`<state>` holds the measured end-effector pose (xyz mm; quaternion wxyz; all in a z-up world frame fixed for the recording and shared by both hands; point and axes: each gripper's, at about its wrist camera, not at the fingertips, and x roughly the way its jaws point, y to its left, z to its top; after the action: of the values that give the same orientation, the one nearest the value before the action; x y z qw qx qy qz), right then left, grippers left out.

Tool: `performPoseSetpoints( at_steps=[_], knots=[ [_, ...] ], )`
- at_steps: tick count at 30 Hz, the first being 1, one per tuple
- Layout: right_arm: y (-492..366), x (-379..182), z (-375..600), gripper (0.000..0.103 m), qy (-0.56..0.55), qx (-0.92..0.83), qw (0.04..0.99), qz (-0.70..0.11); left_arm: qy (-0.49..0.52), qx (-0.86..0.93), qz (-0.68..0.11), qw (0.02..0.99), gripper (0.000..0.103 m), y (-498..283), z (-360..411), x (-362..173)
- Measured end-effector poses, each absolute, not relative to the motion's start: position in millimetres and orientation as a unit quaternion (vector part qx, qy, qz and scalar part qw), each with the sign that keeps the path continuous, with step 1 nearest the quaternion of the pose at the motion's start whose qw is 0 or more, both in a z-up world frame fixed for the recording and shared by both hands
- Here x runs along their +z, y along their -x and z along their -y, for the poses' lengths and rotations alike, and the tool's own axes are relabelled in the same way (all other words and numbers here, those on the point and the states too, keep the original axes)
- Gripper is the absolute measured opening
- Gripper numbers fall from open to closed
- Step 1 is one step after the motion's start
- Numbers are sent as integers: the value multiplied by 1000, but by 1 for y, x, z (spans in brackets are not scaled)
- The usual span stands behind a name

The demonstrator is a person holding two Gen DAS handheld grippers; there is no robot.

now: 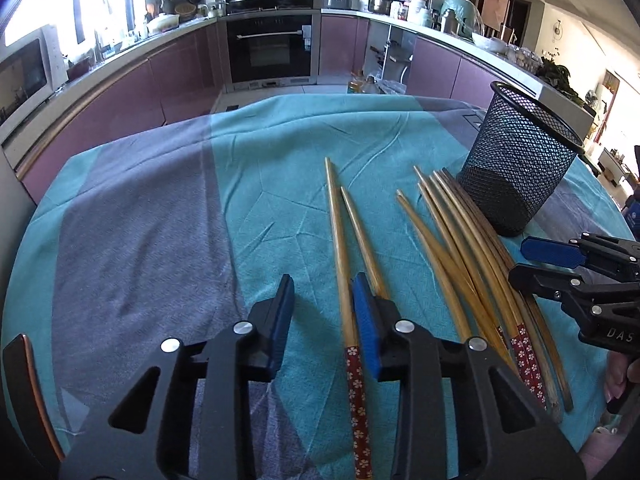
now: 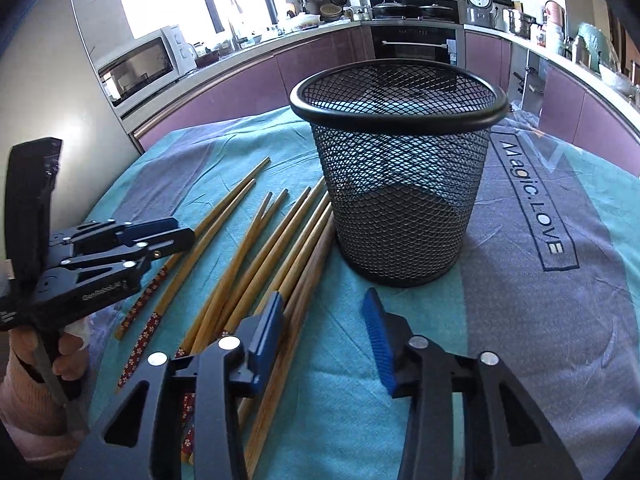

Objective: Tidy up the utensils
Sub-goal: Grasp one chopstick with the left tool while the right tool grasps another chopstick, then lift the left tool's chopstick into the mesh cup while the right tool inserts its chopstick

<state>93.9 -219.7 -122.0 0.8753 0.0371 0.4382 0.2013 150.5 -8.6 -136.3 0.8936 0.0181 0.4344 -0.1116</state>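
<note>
Several bamboo chopsticks with red flowered ends lie on the cloth. A loose pair (image 1: 340, 232) (image 2: 224, 216) lies left of a bundle (image 1: 460, 240) (image 2: 256, 256). An upright, empty black mesh basket (image 1: 516, 172) (image 2: 400, 184) stands just beyond the bundle. My left gripper (image 1: 323, 300) (image 2: 185, 229) hangs low over the pair. Its jaws stand apart, with one stick between them close to the right pad (image 1: 366, 320) and the other stick passing under that pad. My right gripper (image 2: 324, 316) (image 1: 520, 259) is open over the bundle's right edge, its left pad (image 2: 268, 332) above the sticks.
A teal and grey-purple tablecloth (image 1: 160, 220) (image 2: 540, 300) covers the round table. Purple kitchen cabinets, an oven (image 1: 268, 48) and a microwave (image 2: 140, 68) ring the far side. A hand (image 2: 60, 352) holds the left gripper's handle.
</note>
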Motion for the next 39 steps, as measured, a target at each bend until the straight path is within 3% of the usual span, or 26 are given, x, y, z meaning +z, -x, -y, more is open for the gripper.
performPoseSetpoints(
  at_steps=[11,14,18,27,39],
  knots=[
    [-106,-126,211,15,-62,227,858,-456,-30,-132,-446,885,30,-183,28,-130],
    [-106,-126,211,8,-77,233,855,-457,-25,-133,-449,883,24,-191,32,-127],
    [-104,-125,211,7,-82,233,856,-454,-16,-134,-450,883,9,-197,36,-127],
    [-88,-108,210,6,-73,255,866,-425,21,-145,-446,883,8,-184,34,-117],
    [-66,-55,231,6,-87,270,897,-339,54,-217,-366,903,8,-142,29,-30]
  ],
)
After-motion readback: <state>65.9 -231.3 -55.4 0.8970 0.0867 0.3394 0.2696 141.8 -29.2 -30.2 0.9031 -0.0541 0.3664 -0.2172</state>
